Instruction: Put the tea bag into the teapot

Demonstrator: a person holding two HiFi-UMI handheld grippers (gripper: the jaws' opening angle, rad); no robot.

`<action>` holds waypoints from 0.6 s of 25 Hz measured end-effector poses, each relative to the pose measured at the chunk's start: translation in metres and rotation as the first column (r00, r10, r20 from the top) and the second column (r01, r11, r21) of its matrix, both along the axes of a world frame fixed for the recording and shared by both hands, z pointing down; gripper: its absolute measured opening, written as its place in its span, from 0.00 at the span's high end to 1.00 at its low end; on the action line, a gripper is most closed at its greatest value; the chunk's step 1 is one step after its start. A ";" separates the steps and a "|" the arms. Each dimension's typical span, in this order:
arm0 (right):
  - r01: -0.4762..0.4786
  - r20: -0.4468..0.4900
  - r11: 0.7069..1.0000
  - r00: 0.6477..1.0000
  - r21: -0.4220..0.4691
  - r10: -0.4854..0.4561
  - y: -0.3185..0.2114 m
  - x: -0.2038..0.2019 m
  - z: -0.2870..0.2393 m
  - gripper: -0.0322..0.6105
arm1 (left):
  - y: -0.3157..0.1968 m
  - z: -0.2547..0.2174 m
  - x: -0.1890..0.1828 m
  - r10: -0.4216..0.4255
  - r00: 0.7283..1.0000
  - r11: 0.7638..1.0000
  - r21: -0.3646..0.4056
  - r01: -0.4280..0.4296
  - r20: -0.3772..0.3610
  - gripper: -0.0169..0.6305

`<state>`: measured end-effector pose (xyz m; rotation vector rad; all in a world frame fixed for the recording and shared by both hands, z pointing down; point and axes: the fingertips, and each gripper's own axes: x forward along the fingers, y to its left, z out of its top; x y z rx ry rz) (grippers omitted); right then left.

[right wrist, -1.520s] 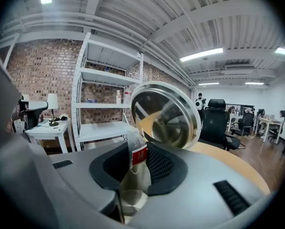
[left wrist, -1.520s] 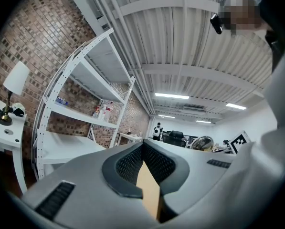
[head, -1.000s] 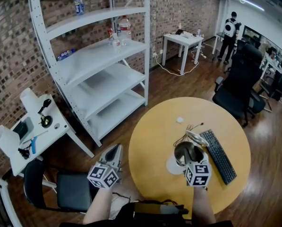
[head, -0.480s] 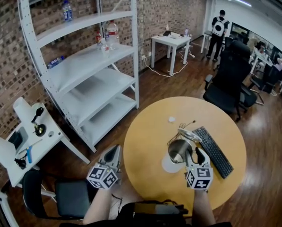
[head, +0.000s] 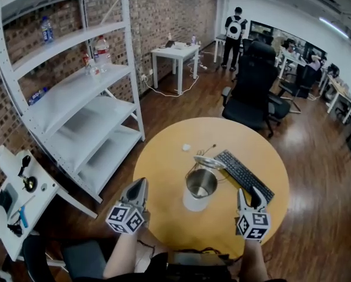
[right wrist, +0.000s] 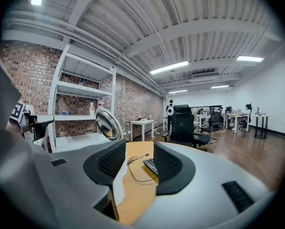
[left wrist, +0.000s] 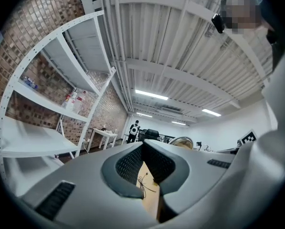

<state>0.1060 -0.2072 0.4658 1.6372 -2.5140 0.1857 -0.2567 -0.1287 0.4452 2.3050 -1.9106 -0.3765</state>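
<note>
Yellow desk [head: 163, 178], near edge: left gripper [head: 137, 187] jaws were closed, right gripper [head: 250, 195] jaws open, empty; I'd steer wide of teapot [head: 199, 188].

Head camera high above round table [head: 163, 175]; both gripper views low across it.

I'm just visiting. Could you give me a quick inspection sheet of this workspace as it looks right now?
Surface: round yellow table.
Job's things: steel teapot standing open, lid lying behind it; tea bag not made out.
Clutter: keyboard right of the teapot; small white thing farther back.
Grippers: left gripper shut, empty; right gripper open, empty, near the keyboard.
Cables: thin cable by the lid.
Surroundings: white shelves, office chair, person far off.
</note>
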 end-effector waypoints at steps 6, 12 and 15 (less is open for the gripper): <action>-0.138 0.043 0.989 0.990 0.047 0.136 0.014 0.057 -0.015 0.70 | -0.015 0.000 0.027 0.078 0.997 0.997 -0.002 -0.078 0.006 0.98; -0.219 0.131 0.974 0.969 0.058 0.210 0.014 0.084 -0.022 0.87 | -0.022 -0.001 0.042 0.107 0.994 0.994 -0.004 -0.107 0.014 0.98; -0.186 0.151 0.979 0.973 0.079 0.173 0.015 0.075 -0.026 0.93 | -0.023 -0.005 0.046 0.117 0.993 0.993 0.002 -0.117 0.021 0.98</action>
